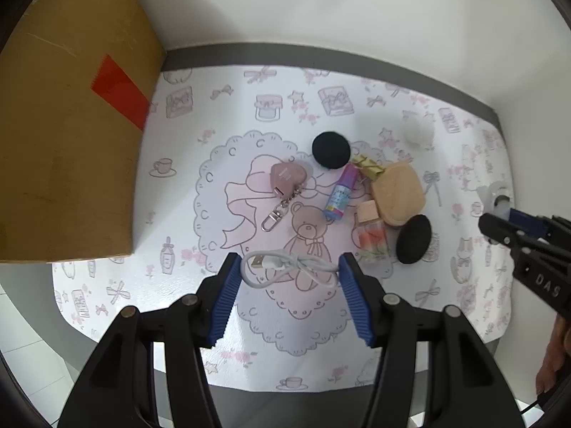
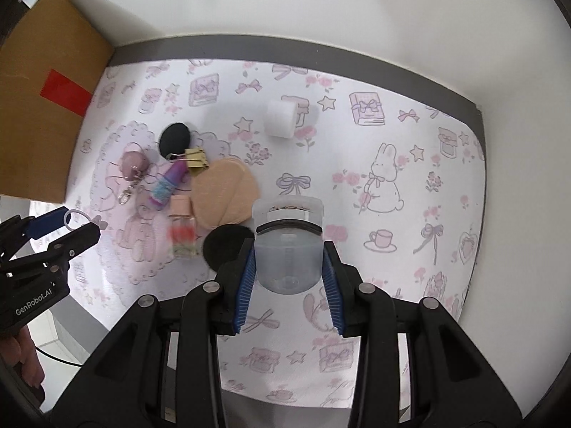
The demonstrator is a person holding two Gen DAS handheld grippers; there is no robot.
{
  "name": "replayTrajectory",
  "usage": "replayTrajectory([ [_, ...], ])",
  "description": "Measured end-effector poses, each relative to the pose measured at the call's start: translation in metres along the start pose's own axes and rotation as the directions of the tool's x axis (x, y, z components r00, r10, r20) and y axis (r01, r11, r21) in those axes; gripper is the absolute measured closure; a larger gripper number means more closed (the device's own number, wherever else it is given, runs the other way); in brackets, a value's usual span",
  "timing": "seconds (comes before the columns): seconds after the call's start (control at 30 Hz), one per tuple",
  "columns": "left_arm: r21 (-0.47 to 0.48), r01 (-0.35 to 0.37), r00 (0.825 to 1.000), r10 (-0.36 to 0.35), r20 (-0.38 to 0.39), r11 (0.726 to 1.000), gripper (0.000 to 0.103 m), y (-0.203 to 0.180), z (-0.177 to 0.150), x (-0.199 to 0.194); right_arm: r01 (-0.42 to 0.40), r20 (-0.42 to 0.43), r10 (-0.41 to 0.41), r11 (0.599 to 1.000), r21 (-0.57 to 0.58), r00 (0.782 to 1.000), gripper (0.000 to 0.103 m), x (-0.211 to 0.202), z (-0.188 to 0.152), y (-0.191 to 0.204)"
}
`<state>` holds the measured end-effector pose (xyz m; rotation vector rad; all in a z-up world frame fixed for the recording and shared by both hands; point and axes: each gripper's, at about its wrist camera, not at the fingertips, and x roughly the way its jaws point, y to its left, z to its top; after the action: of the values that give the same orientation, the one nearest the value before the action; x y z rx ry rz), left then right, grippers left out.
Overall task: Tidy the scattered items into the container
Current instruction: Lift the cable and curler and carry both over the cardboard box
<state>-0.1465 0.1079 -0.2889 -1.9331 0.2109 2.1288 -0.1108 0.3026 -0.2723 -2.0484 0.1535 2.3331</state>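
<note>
Clamped between the right gripper's point(image 2: 289, 267) pads, a clear plastic eyelash curler point(image 2: 288, 239) is held at six o'clock from the white roll point(image 2: 281, 118); a white cable point(image 1: 285, 267) is pinched by the left gripper point(image 1: 287, 271), with the cardboard box point(image 1: 67, 135) at ten o'clock.

cardboard box point(image 1: 67, 142) with red tape patch, upper left on patterned mat. white usb cable point(image 1: 289, 267) coiled, between left gripper's blue pads. translucent grey eyelash curler point(image 2: 288, 246) clamped between right gripper's pads, raised off mat. loose cluster mid-mat: pink heart keychain point(image 1: 287, 178), purple-blue small bottle point(image 1: 340, 196), gold binder clip point(image 1: 369, 167), beige puff point(image 1: 398, 192), small clear bottle point(image 1: 371, 232) with pink cap, two black round puffs point(image 1: 331, 149). white roll point(image 2: 281, 118) apart, further back.
</note>
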Motion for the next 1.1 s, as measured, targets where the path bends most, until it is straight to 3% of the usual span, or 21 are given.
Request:
replayTrajectory([
  [0.17,-0.004,0.005,0.998,-0.005,0.06,1.0,0.048,0.004,-0.011,-0.043,0.012,0.055,-0.011,1.0,-0.012,0.998,0.066,-0.018,-0.006,0.017],
  [0.2,-0.052,0.008,0.995,-0.003,0.096,0.999,0.048,0.007,-0.013,-0.051,0.013,0.063,-0.012,1.0,-0.015,0.998,0.066,-0.021,-0.008,0.021],
  [0.47,-0.016,0.005,0.986,-0.002,0.166,1.0,0.048,0.008,-0.017,-0.104,-0.005,0.132,0.005,1.0,-0.005,0.991,0.066,-0.071,-0.031,0.042],
  [0.67,0.019,0.009,0.973,-0.013,0.232,1.0,0.048,0.008,-0.022,-0.147,-0.022,0.181,0.014,0.999,0.043,0.983,0.066,-0.112,-0.05,0.049],
  [0.87,0.018,0.003,0.946,-0.009,0.323,1.0,0.048,0.005,-0.031,-0.188,-0.018,0.234,0.002,0.998,0.065,0.972,0.066,-0.149,-0.067,0.057],
  [1.1,0.031,0.015,0.933,-0.025,0.358,0.999,0.048,0.001,-0.044,-0.217,-0.013,0.292,-0.011,0.997,0.082,0.956,0.066,-0.181,-0.083,0.065],
])
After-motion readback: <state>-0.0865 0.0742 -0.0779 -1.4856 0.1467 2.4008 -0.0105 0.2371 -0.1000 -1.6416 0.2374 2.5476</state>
